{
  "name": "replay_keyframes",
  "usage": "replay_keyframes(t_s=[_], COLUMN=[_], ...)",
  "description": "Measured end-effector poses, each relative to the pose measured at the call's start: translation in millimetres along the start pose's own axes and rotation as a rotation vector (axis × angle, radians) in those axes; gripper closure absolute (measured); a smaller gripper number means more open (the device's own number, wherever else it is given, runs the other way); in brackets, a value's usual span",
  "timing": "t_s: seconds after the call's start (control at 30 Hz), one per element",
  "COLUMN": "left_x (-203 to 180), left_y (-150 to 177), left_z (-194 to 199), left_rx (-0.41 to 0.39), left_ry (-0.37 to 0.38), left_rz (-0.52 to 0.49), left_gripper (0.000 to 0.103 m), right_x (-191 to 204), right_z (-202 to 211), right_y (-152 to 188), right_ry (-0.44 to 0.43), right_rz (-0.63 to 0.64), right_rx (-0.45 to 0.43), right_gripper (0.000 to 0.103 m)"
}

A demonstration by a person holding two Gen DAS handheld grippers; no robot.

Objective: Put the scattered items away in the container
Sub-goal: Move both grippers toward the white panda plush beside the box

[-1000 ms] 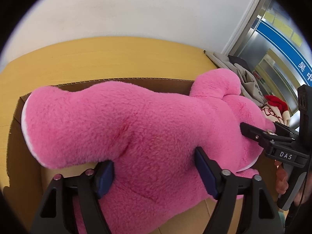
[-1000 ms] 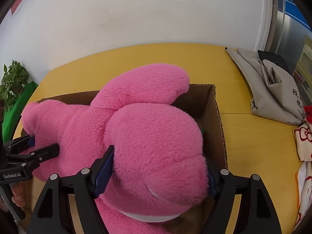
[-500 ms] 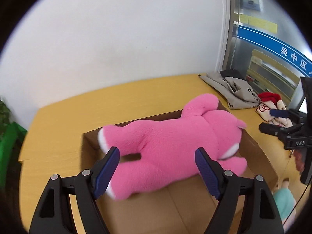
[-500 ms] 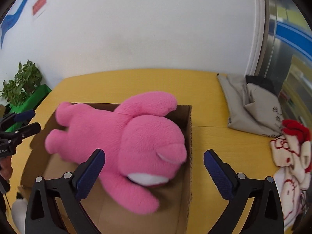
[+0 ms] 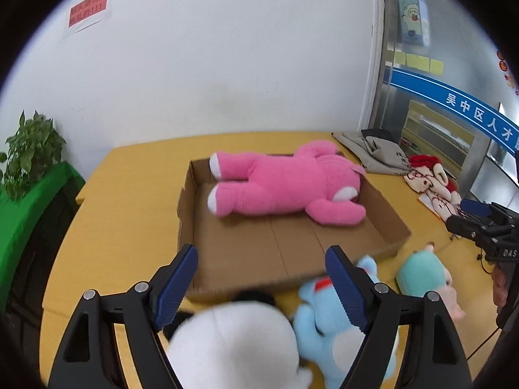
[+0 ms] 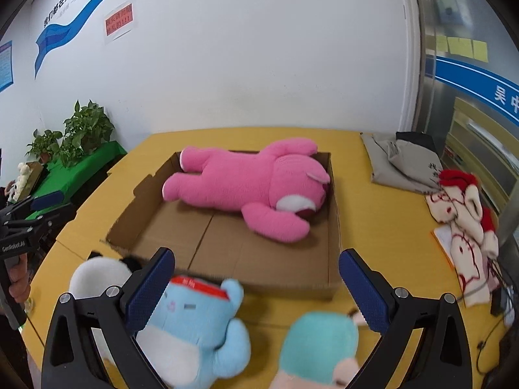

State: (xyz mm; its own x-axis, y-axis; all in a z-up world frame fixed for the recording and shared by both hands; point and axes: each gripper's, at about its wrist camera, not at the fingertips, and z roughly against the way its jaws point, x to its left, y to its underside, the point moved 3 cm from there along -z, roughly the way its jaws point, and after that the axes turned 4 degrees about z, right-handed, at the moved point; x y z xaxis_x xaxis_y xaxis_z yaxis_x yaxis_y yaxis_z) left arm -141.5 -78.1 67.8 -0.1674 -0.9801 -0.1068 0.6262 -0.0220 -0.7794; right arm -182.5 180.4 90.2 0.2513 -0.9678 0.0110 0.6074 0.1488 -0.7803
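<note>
A big pink plush bear (image 5: 285, 184) (image 6: 249, 188) lies face down along the far side of an open cardboard box (image 5: 292, 246) (image 6: 227, 249) on the yellow table. In front of the box lie a white panda plush (image 5: 233, 343) (image 6: 97, 272), a light blue plush (image 5: 327, 324) (image 6: 194, 327) and a teal and pink plush (image 5: 421, 275) (image 6: 318, 340). My left gripper (image 5: 261, 269) is open and empty above the white plush. My right gripper (image 6: 256, 275) is open and empty above the blue and teal plushes.
A grey cloth bag (image 6: 402, 162) and a red and white plush (image 6: 460, 207) lie right of the box. Cables (image 6: 496, 295) run at the table's right edge. Potted plants on a green surface (image 6: 74, 139) stand left of the table. A white wall is behind.
Both grippers let go of the pink bear, which now lies in the box. Both pulled back and up, toward the near side, so the loose plushes came into view.
</note>
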Motion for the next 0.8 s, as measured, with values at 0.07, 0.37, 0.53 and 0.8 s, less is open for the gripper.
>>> replay_keyframes(t_s=[0.07, 0.37, 0.53, 0.8], left_x=[-2.1, -18.1, -19.0, 0.1], left_y=[14.0, 54.7, 72.1, 84.9], left_z=[7.5, 29.6, 26.7, 33.1], left_rx=[0.012, 0.006, 0.032, 0.04], left_ry=[0.004, 0.022, 0.035, 0.023], left_rz=[0.012, 0.051, 0.08, 0.115], left_gripper=[0.022, 0.022, 0.022, 0.022], right_x=[4.0, 20.7, 34.5, 50.5], right_z=[6.5, 33.5, 38.3, 38.6], right_y=[11.0, 51.7, 68.3, 83.3], right_ry=[0.002, -0.028, -0.05, -0.076], right_rz=[-0.003, 0.005, 0.032, 0.06], right_rx=[0.009, 0.021, 0.044, 0.059], right_gripper=[0.0, 0.0, 0.0, 0.0])
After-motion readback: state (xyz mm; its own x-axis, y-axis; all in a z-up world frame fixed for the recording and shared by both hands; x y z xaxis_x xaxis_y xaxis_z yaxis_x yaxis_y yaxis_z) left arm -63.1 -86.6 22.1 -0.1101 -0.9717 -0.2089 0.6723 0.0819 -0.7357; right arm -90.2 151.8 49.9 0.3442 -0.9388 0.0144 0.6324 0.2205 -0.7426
